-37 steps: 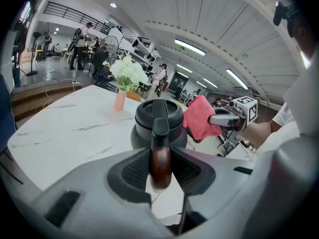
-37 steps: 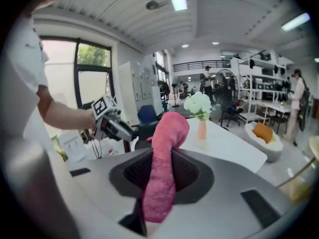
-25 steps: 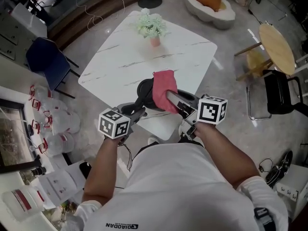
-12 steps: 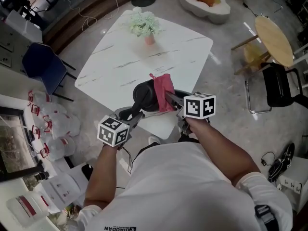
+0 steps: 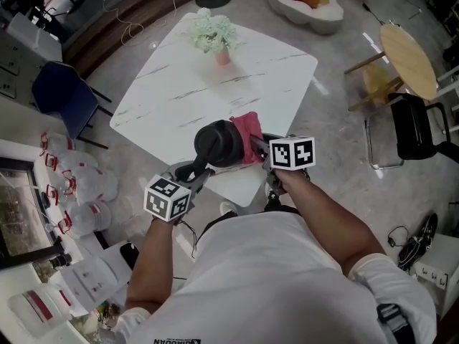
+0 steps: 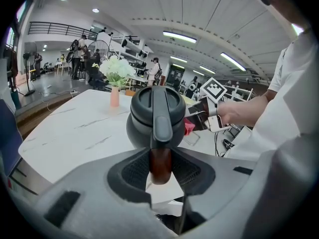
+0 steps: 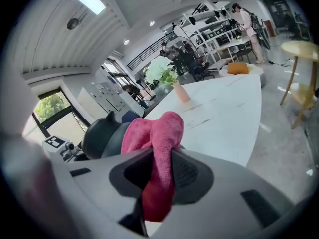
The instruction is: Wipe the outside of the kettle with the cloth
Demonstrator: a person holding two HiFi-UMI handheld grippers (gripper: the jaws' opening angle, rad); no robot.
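A dark grey kettle (image 5: 217, 143) stands near the front edge of the white marble table (image 5: 179, 84). My left gripper (image 5: 199, 172) is shut on the kettle's handle; in the left gripper view the brown lower end of the handle (image 6: 160, 161) sits between the pads, with the kettle (image 6: 154, 116) just ahead. My right gripper (image 5: 255, 147) is shut on a pink cloth (image 5: 247, 135) that lies against the kettle's right side. The right gripper view shows the cloth (image 7: 155, 148) bunched between the jaws, and the kettle (image 7: 102, 133) is at its left.
A pink vase of white flowers (image 5: 215, 36) stands at the table's far side. A blue chair (image 5: 64, 95) is left of the table. A black chair (image 5: 416, 131) and a round wooden table (image 5: 409, 63) are at the right. Plastic bags (image 5: 79, 185) lie on the floor at the left.
My right gripper has come down with the pink cloth, from above the kettle's top to its right side. The left gripper has kept its hold on the handle.
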